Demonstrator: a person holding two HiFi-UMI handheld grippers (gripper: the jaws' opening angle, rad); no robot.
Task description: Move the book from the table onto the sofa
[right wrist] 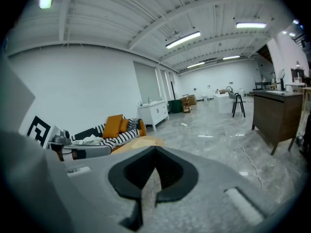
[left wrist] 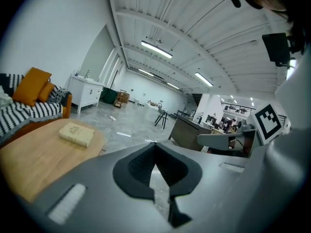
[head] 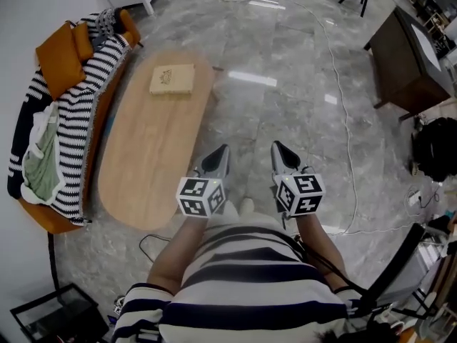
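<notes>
A tan book [head: 172, 78] lies flat near the far end of the oval wooden table [head: 143, 170]; in the left gripper view the book [left wrist: 76, 133] sits left of the jaws. The sofa [head: 64, 113], with a striped cover and orange cushions, runs along the table's left side; the sofa [right wrist: 114, 130] also shows in the right gripper view. My left gripper [head: 221, 151] and right gripper [head: 277, 147] are held side by side over the floor, right of the table's near end. Both are shut with nothing between the jaws.
A dark wooden cabinet [head: 407, 56] stands at the far right. A white cable [head: 343, 120] trails across the shiny grey floor. A green and white cloth [head: 39, 159] lies on the sofa. A black frame [head: 53, 316] sits at bottom left.
</notes>
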